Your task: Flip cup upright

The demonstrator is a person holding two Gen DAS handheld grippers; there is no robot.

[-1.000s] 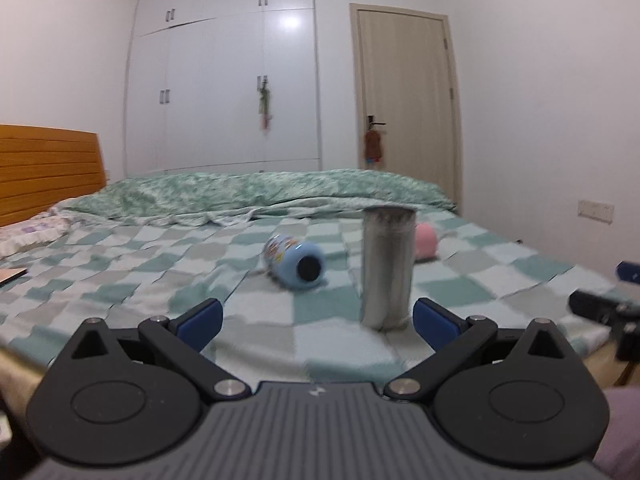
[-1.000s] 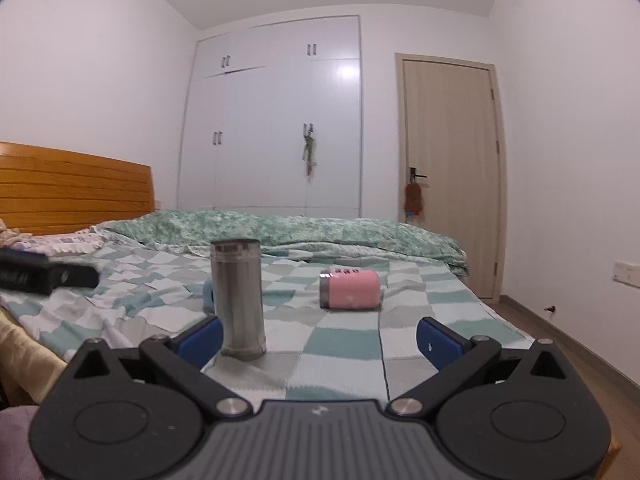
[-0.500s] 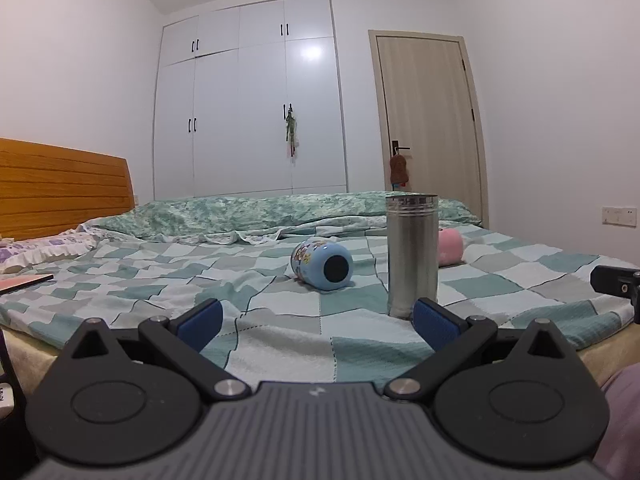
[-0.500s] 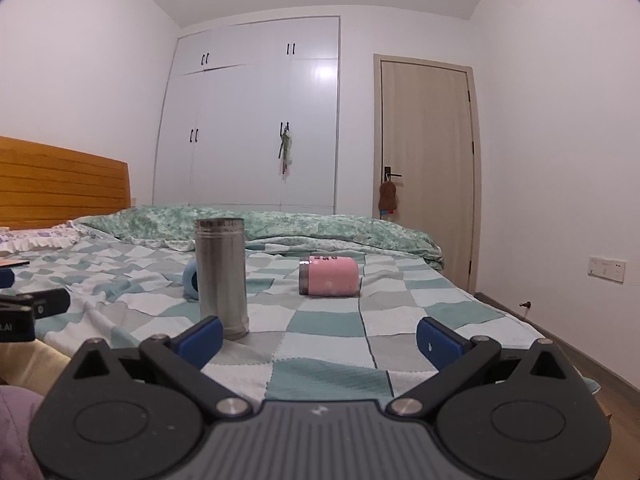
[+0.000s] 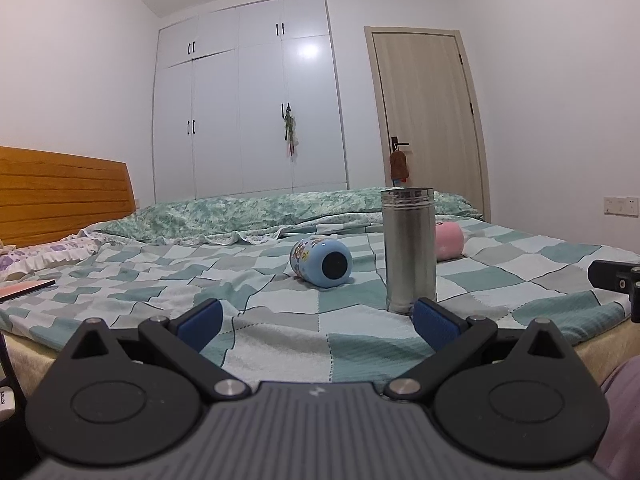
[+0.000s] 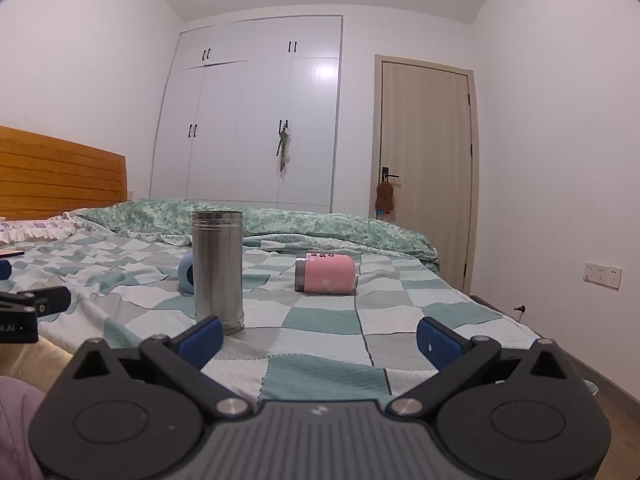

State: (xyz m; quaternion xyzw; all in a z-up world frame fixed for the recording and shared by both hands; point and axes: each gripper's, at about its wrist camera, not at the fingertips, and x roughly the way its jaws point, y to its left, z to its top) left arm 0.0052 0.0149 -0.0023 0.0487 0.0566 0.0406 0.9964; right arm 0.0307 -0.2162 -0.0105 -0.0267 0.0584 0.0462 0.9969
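Both claws, left [image 5: 316, 318] & right [image 6: 320, 338], spread wide w/ nothing held; steel cup [image 6: 218, 270] upright on bed [image 6: 320, 320].

Left gripper [image 5: 316, 318]: pulled back, levelled; steel flask [image 5: 409, 250] sits farther off
Right gripper [image 6: 320, 338]: drifted right; pink cup [image 6: 326, 273] nearer centre

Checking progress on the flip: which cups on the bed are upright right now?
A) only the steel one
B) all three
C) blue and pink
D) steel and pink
A: the steel cup stands on its base on the bed, while the pink cup and the blue cup both lie on their sides; both tools are open and hold nothing.
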